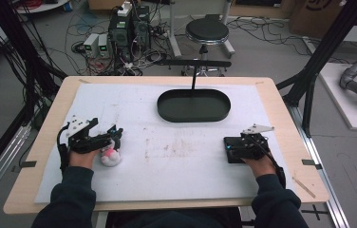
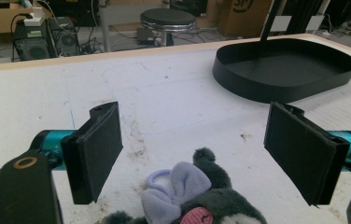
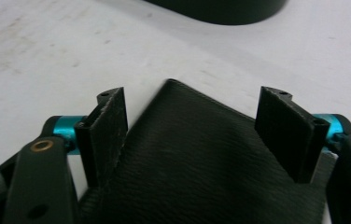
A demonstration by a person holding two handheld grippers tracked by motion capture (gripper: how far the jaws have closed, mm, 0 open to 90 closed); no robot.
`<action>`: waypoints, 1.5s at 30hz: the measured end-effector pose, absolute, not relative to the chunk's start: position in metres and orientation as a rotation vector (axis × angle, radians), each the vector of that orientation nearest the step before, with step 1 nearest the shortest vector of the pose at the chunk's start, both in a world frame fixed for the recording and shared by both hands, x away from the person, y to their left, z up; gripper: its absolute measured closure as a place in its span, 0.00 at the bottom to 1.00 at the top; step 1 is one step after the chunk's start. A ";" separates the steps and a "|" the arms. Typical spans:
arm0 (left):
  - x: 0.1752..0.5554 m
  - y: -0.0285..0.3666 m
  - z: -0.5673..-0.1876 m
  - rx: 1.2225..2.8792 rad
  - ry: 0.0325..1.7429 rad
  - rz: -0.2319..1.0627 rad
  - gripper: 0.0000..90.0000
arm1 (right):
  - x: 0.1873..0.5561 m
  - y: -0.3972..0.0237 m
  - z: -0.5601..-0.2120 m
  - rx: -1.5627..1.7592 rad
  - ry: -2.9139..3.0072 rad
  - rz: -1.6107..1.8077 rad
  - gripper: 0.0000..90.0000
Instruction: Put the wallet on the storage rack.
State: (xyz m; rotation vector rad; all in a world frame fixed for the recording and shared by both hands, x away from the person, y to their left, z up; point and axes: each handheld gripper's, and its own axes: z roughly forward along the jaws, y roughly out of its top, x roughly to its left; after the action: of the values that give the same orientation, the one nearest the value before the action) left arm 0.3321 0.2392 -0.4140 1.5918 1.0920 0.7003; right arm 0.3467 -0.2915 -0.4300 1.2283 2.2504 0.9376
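Where fingers [image 2: 304, 149] gape, plush toy [image 2: 192, 198] between.

Grey floor [image 1: 262, 47], black stool [image 1: 207, 32], cables [image 1: 96, 19].

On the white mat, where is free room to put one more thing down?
The widest bare patch of the white mat lies in the middle, between the plush toy at the left and the black wallet at the right, in front of the black tray. The mat's far left corner is also free. Around each gripper it is crowded.
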 end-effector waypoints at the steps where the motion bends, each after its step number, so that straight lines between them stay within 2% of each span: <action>1: 0.332 0.239 -0.414 1.592 1.092 0.701 0.21 | 0.347 -0.291 -0.430 1.228 2.250 0.938 0.26; 6: 0.333 0.240 -0.414 1.593 1.093 0.704 0.21 | 0.347 -0.279 -0.439 1.151 2.313 0.820 0.23; 9: 0.333 0.240 -0.414 1.594 1.095 0.703 0.21 | 0.344 -0.274 -0.439 1.085 2.314 0.717 0.31; 11: 0.333 0.240 -0.414 1.595 1.094 0.704 0.21 | 0.344 -0.270 -0.437 1.076 2.319 0.689 0.40; 12: 0.333 0.240 -0.414 1.594 1.096 0.704 0.22 | 0.341 -0.267 -0.435 1.026 2.330 0.675 0.54; 13: 0.333 0.240 -0.414 1.594 1.099 0.705 0.22 | 0.339 -0.266 -0.434 1.017 2.333 0.669 0.62; 14: 0.333 0.240 -0.414 1.594 1.099 0.704 0.22 | 0.339 -0.266 -0.434 1.017 2.333 0.669 0.62; 17: 0.333 0.240 -0.414 1.594 1.098 0.705 0.22 | 0.335 -0.261 -0.431 0.951 2.334 0.639 0.83; 20: 0.333 0.241 -0.414 1.597 1.100 0.706 0.22 | 0.333 -0.260 -0.428 0.916 2.322 0.619 0.91; 23: 0.333 0.240 -0.414 1.593 1.101 0.707 0.22 | 0.332 -0.262 -0.422 0.914 2.302 0.660 0.95; 30: 0.333 0.241 -0.415 1.591 1.104 0.707 0.22 | 0.330 -0.271 -0.403 0.935 2.223 0.804 0.95; 35: 0.333 0.242 -0.415 1.594 1.103 0.707 0.22 | 0.323 -0.283 -0.381 0.896 2.090 1.043 0.96; 40: 0.333 0.241 -0.415 1.593 1.104 0.707 0.22 | 0.318 -0.291 -0.373 0.883 1.993 1.210 0.96; 45: 0.333 0.241 -0.415 1.594 1.104 0.707 0.22 | 0.322 -0.305 -0.374 0.970 1.972 1.220 0.95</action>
State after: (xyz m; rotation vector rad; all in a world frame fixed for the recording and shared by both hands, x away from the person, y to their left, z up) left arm 0.3334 0.2415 -0.4147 1.5936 1.1042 0.7071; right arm 0.3222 -0.3053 -0.3744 0.9702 1.9715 1.2196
